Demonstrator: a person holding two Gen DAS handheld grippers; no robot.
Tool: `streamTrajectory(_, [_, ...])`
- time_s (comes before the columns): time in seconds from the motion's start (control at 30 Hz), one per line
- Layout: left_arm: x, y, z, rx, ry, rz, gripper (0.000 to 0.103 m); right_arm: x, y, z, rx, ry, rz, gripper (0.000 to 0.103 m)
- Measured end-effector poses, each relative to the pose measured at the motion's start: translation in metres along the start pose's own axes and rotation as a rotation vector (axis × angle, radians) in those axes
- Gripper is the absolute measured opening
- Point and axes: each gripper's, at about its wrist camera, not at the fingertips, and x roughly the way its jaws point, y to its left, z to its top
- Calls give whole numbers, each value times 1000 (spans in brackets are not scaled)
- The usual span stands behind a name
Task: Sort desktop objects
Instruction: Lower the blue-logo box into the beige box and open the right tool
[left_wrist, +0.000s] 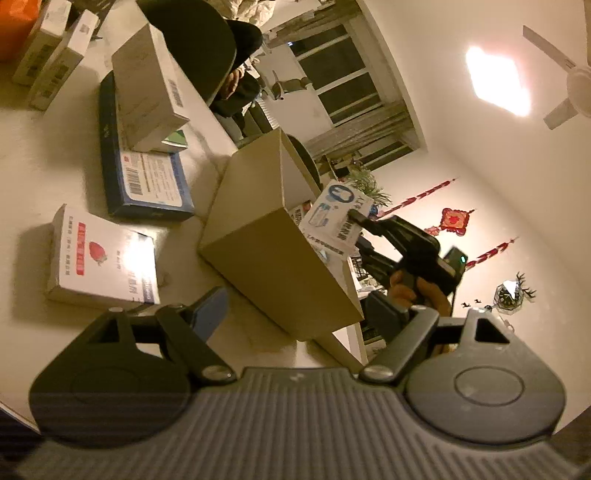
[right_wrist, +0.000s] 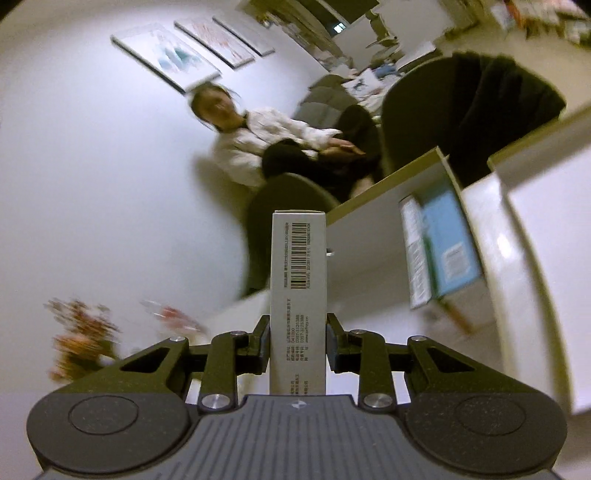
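Sorting under way, judged roughly midway.

Left wrist view, near to far: left gripper (left_wrist: 291, 314), jaws spread wide and holding nothing, poised over the pale worktop (left_wrist: 29, 155). Just beyond its left finger, a flat white carton with a red strawberry label (left_wrist: 103, 258), lying loose. Straight ahead, an open tan cardboard box (left_wrist: 266, 236) near the worktop edge, apparently the collecting bin. Above the box mouth, a small white-and-blue printed carton (left_wrist: 332, 218), pinched at one end by the right gripper (left_wrist: 354, 216) and, by its position, about to be lowered in. Further back, a flat dark-blue box with a barcode label (left_wrist: 147, 181) carrying a plain white carton (left_wrist: 147, 88); at the far corner, two upright white cartons (left_wrist: 51, 55). All of these evidently still unsorted.

Right wrist view: right gripper (right_wrist: 297, 341), jaws pressed onto the lower sides of the carton, here presenting its grey barcode face (right_wrist: 298, 295). To the right, the inside of the tan box, with a light-blue packet (right_wrist: 450, 243) already lodged within: a sorted item hidden in the left view. Beyond, blurred, a seated person in a white top (right_wrist: 266, 144).

Loose items on the worktop legible only in the left view; box contents and grip contact only in the right.
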Motion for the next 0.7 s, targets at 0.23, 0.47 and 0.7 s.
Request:
streamTrajectory(0.23, [-1,8,2,-19,-4,17,83,53,17,9,-174,72,-226,32])
streamTrajectory(0.47, [-4,15,1,-39,-12,24,83,107,31,6,-378,146,-450,32])
streamTrajectory(0.7, [-11,24,0,-67,-26,38,83,150,36,4,-500,186,-602,32])
